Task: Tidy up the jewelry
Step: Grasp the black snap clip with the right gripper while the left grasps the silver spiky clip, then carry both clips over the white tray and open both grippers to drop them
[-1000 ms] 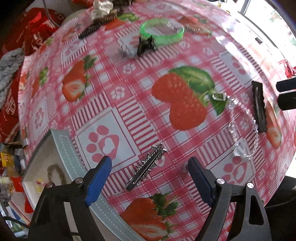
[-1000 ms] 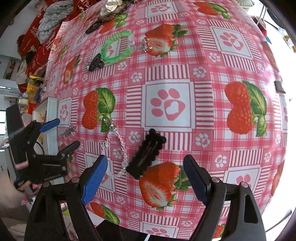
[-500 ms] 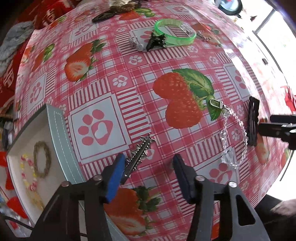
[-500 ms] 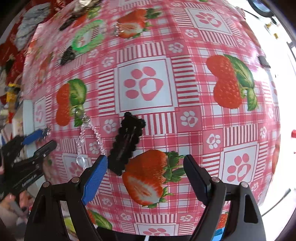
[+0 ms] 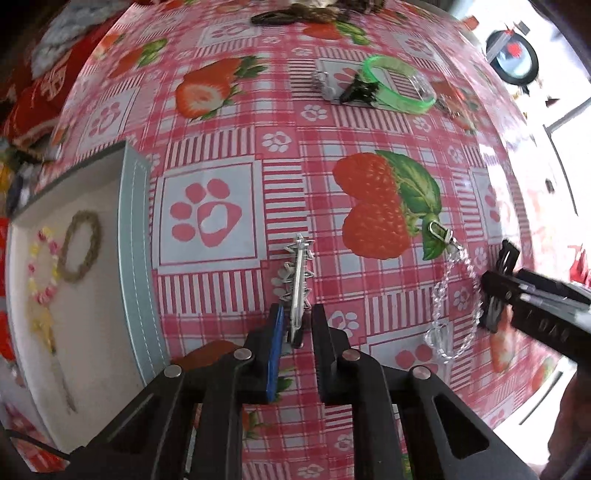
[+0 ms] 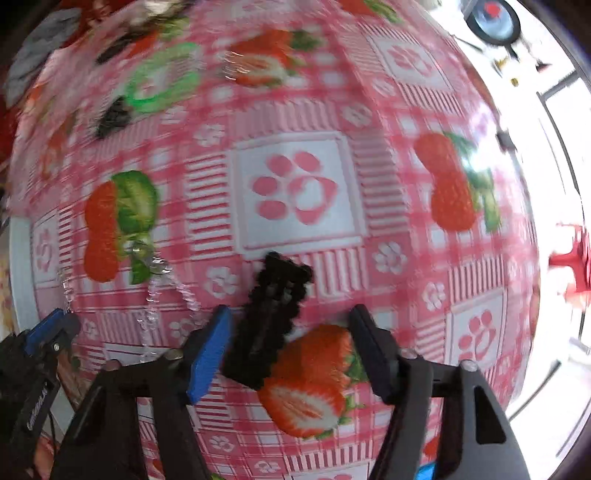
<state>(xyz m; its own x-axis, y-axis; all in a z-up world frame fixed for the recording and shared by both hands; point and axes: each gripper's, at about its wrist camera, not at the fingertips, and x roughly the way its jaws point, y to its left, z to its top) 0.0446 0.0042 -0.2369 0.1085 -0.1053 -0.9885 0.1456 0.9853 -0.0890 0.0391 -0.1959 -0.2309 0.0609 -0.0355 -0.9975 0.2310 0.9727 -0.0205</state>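
Note:
A silver spiked hair clip [image 5: 297, 280] lies on the strawberry tablecloth. My left gripper [image 5: 295, 325] points straight down with the clip's near end between its closing jaws; thin gaps still show on both sides. A black scalloped hair clip [image 6: 273, 314] lies between the closing jaws of my right gripper [image 6: 290, 314], close to the blue pad [image 6: 210, 347] and well apart from the other finger [image 6: 373, 350]. A grey-blue tray [image 5: 136, 258] at the left holds a braided bracelet [image 5: 79, 251] and a pastel bead string [image 5: 40, 266].
A clear crystal bead chain [image 5: 454, 295] lies between the two clips. A green bangle [image 5: 399, 88] and a small black claw clip [image 5: 360, 90] sit farther back. More hair pieces [image 5: 277, 16] lie at the far edge, and red cloth [image 5: 40, 99] at the left.
The left jaws have narrowed from wide apart to a slim gap around the silver clip, and the view has rolled. The right gripper has dropped over the black clip with its jaws narrowing.

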